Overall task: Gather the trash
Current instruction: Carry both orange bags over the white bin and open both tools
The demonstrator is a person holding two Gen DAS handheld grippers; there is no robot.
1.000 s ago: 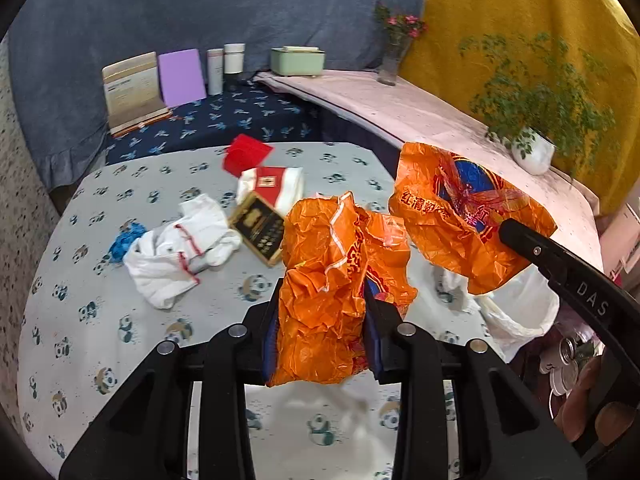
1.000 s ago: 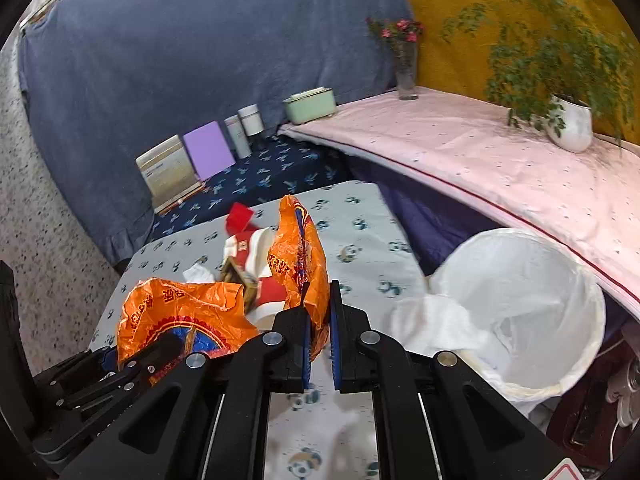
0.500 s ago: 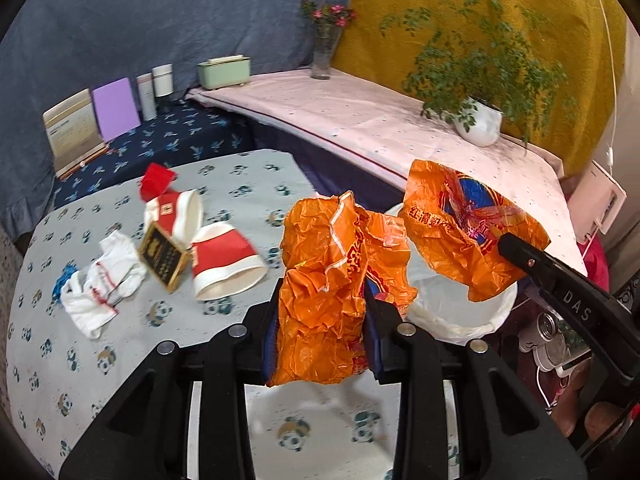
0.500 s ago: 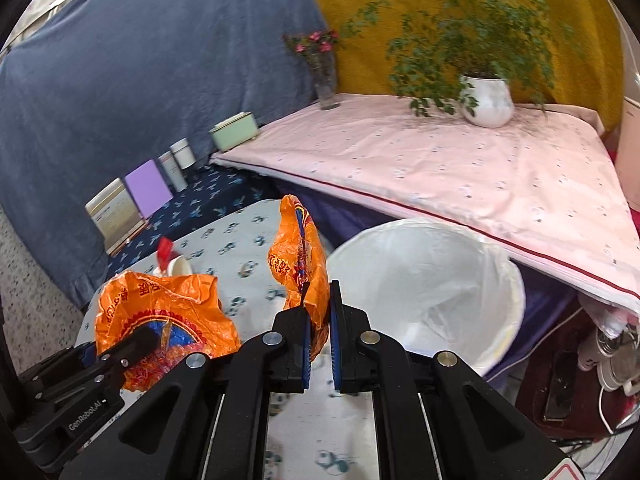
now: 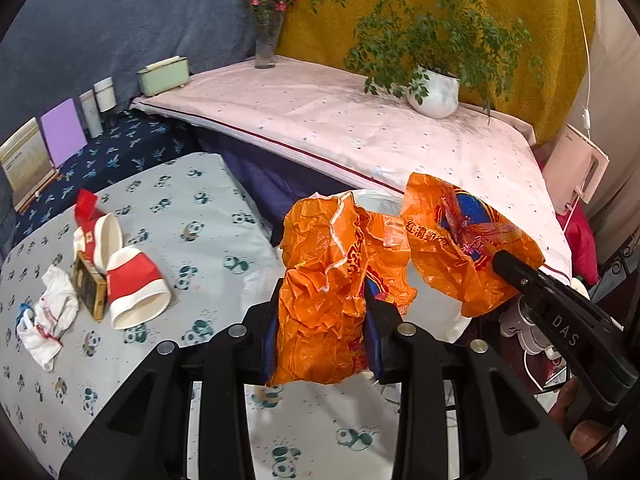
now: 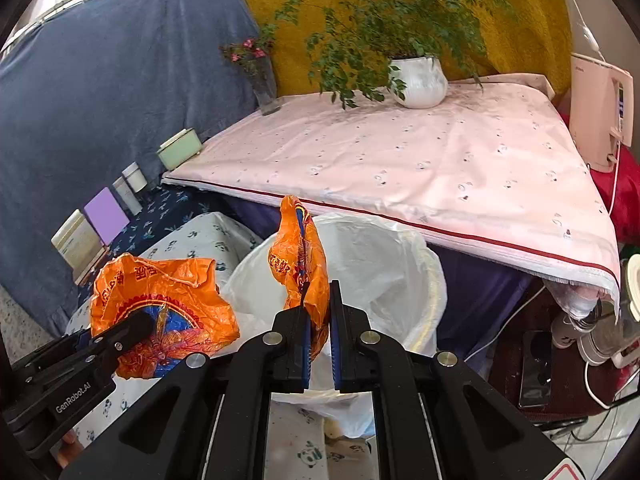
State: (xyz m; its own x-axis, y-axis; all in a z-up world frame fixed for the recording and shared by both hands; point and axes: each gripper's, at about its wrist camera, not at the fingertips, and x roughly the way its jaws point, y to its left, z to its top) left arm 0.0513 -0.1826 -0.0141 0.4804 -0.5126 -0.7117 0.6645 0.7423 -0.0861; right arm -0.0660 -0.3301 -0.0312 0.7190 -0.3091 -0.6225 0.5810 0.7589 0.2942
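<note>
My left gripper [image 5: 322,312] is shut on a crumpled orange plastic bag [image 5: 320,304], held in the air past the table's right edge. My right gripper [image 6: 319,312] is shut on a second orange plastic bag [image 6: 298,256], held above a bin lined with a white bag [image 6: 384,264]. Each gripper shows in the other's view: the right one [image 5: 504,264] with its bag [image 5: 460,240], the left one [image 6: 140,326] with its bag [image 6: 160,300]. On the panda-print table [image 5: 180,208] lie red-and-white paper cups [image 5: 136,292], a small dark box [image 5: 90,290] and a white rag [image 5: 44,320].
A pink-covered surface [image 6: 420,152] stands behind the bin with a potted plant [image 6: 416,76], a flower vase [image 6: 264,84] and a green box [image 6: 179,148]. Books and jars [image 5: 60,132] stand at the back left. Cables and appliances [image 6: 592,336] are on the right.
Both grippers have swung right with their orange bags, from over the table to the bin. The table's trash has slid to the left of the left wrist view.
</note>
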